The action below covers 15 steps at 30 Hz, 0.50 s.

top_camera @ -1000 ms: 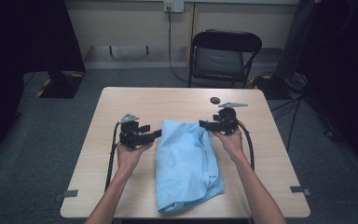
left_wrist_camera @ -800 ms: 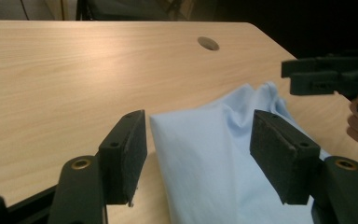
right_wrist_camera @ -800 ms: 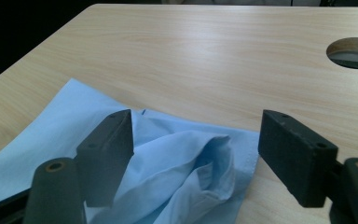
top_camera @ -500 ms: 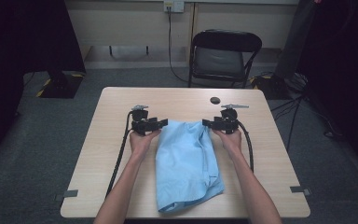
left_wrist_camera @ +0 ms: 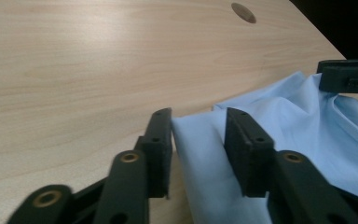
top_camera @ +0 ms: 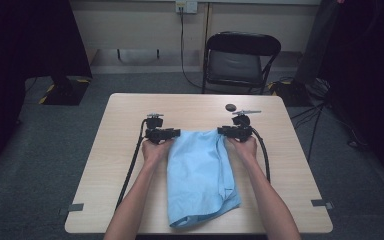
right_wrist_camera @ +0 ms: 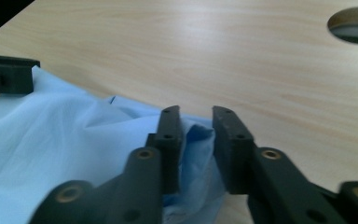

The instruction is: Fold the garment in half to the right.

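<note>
Closing left claw point(top_camera: 176, 133) and right claw point(top_camera: 222, 131) straddled a blue cloth's point(top_camera: 200, 180) far corners, not yet clamped, on a pale wooden surface point(top_camera: 120, 145) before a black folding chair point(top_camera: 240, 60).

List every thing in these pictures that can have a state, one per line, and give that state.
Light blue cloth: folded lengthwise, flat on the table, far corners between the jaws.
Left hand-held gripper: jaws just closing on the cloth's corner, gap left.
Right hand-held gripper: jaws just closing, bunched cloth between them.
Folding chair: unfolded, unoccupied.
Table: round cable hole uncovered.
</note>
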Each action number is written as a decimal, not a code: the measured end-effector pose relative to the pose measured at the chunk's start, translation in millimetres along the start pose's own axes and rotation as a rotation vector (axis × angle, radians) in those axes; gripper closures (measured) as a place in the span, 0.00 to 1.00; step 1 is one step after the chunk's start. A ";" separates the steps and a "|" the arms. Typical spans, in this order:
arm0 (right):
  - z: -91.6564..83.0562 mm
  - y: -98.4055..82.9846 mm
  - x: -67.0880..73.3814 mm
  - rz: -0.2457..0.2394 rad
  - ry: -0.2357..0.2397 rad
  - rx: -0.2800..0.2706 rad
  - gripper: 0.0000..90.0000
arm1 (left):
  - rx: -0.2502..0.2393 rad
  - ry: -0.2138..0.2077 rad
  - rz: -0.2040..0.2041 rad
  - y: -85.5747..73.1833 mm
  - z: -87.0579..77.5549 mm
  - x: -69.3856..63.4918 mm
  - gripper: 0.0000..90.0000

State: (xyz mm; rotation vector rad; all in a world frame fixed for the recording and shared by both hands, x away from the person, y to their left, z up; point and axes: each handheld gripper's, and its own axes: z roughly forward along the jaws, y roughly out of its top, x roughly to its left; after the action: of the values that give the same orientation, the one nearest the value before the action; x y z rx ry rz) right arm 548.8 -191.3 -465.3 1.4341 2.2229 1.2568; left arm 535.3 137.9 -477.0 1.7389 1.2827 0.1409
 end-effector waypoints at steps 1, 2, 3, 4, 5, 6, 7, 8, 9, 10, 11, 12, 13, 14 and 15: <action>-0.7 1.7 -0.2 -0.004 -0.009 -0.009 0.86 | -0.007 0.016 0.000 0.6 -0.9 -0.2 0.75; -1.3 4.4 -0.1 -0.010 -0.014 -0.008 0.90 | -0.016 0.027 -0.004 1.0 -2.1 -0.5 0.78; -1.7 8.1 0.2 -0.017 -0.013 -0.006 0.92 | -0.017 0.028 -0.001 1.4 -3.0 -0.2 0.81; -2.3 12.3 1.5 -0.025 -0.013 -0.009 0.94 | -0.021 0.040 0.005 2.1 -4.3 -0.3 0.83; -3.1 16.5 3.2 -0.035 -0.014 -0.020 0.96 | -0.033 0.047 0.000 2.5 -5.8 0.3 0.84; -3.6 20.6 5.2 -0.041 -0.015 -0.031 0.96 | -0.037 0.051 -0.007 3.0 -6.9 1.6 0.85; -3.3 24.9 7.1 -0.045 -0.017 -0.033 0.97 | -0.040 0.058 -0.009 3.4 -7.6 3.1 0.86; -2.3 28.2 8.5 -0.051 -0.016 -0.038 0.97 | -0.045 0.062 -0.016 3.7 -8.6 5.0 0.86; -0.8 29.7 9.6 -0.057 -0.038 -0.048 0.97 | -0.049 0.069 -0.027 3.6 -9.6 7.5 0.86; 1.8 29.5 9.2 -0.057 -0.066 -0.055 0.97 | -0.053 0.063 -0.049 3.2 -10.1 9.9 0.85; 5.5 27.6 6.8 -0.047 -0.078 -0.049 0.97 | -0.055 0.049 -0.067 2.6 -10.8 12.2 0.83; 9.8 24.3 3.2 -0.033 -0.081 -0.027 0.94 | -0.058 0.040 -0.073 1.8 -11.7 13.6 0.79; 13.3 20.3 -0.9 -0.010 -0.074 -0.008 0.86 | -0.060 0.026 -0.076 1.3 -11.9 14.0 0.75; 16.1 16.7 -5.0 0.019 -0.054 0.006 0.74 | -0.058 0.007 -0.075 1.2 -11.7 14.1 0.71; 17.5 14.8 -7.6 0.038 -0.036 0.026 0.68 | -0.058 0.001 -0.070 1.2 -11.2 13.8 0.66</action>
State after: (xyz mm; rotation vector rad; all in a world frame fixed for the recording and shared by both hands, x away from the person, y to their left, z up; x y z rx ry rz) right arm 572.2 -185.7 -466.9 1.5036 2.2067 1.2075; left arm 535.8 155.6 -475.5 1.6426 1.3256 0.1375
